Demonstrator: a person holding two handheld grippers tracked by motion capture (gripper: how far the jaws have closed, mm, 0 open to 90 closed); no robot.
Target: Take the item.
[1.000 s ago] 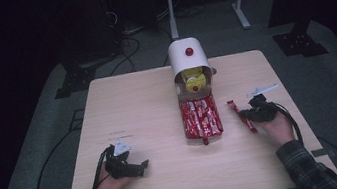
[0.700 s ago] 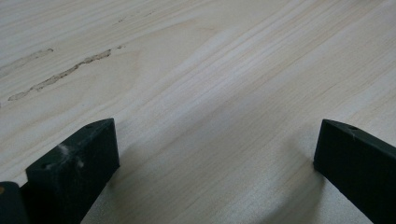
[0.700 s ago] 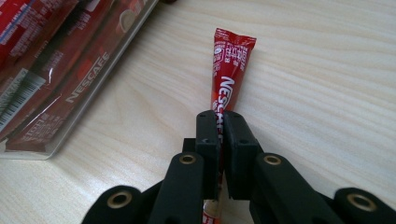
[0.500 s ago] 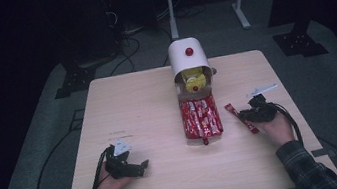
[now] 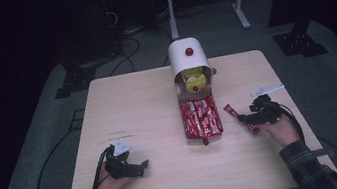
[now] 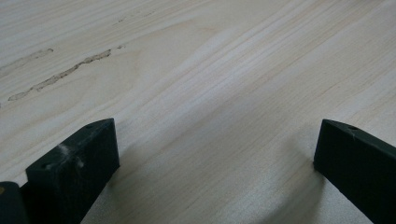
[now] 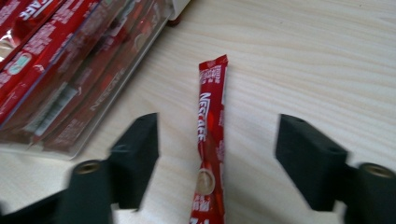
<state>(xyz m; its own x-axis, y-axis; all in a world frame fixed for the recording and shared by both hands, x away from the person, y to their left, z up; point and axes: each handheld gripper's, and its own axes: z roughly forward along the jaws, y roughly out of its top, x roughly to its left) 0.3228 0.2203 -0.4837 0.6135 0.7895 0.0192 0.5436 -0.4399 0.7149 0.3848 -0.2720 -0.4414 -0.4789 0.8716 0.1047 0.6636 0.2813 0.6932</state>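
Had just opened the right gripper (image 7: 215,140) wide, leaving the stick (image 7: 211,107) loose on the table (image 5: 147,102) between the jaws, touched by neither, just beside the tray (image 5: 187,122) of like sticks under the dispenser (image 5: 189,58). Kept the left gripper (image 6: 217,144) open too, holding nothing, low over bare wood well apart from all that. Could easily have nudged the stick askew on pulling back, given jaws so close on either side. Could also have swept it toward the table edge with the trailing cable, or bumped the tray by swinging inward. Might have pinched it again by closing too soon.
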